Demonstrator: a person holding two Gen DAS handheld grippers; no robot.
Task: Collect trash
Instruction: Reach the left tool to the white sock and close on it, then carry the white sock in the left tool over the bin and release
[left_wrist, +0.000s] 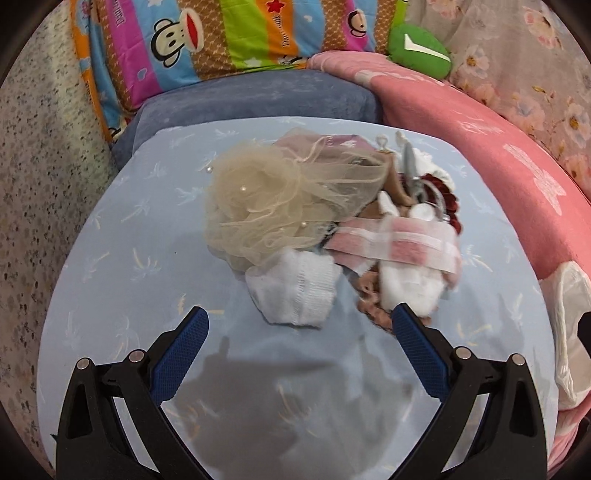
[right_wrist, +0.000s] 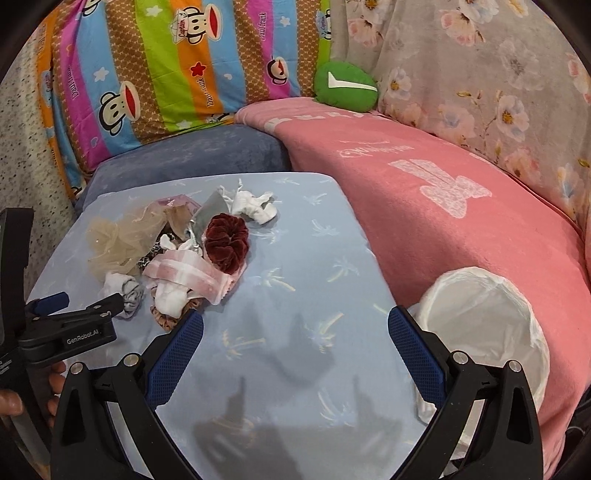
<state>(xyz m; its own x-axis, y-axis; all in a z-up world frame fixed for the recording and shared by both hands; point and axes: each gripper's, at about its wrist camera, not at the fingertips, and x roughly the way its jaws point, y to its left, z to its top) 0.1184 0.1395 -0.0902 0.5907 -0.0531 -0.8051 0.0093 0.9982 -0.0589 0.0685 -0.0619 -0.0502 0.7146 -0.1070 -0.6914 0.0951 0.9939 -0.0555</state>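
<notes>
A heap of cloth scraps lies on a light blue board (left_wrist: 147, 229): beige tulle (left_wrist: 266, 199), a white ribbed piece (left_wrist: 299, 291), a pink and white striped strip (left_wrist: 399, 243), a dark red velvet scrunchie (right_wrist: 226, 242) and crumpled white tissue (right_wrist: 255, 206). My left gripper (left_wrist: 299, 325) is open and empty, its fingers just short of the white ribbed piece. It shows from the side in the right wrist view (right_wrist: 70, 306). My right gripper (right_wrist: 295, 328) is open and empty over bare board (right_wrist: 314, 258), right of the heap. A white-lined bin (right_wrist: 487, 332) stands to its right.
A pink blanket (right_wrist: 443, 206) covers the sofa to the right of the board. A striped monkey-print cushion (right_wrist: 166, 66), a green cushion (right_wrist: 345, 86) and a floral cover (right_wrist: 480, 74) lie behind. A blue-grey cushion (left_wrist: 258, 99) sits under the board's far edge.
</notes>
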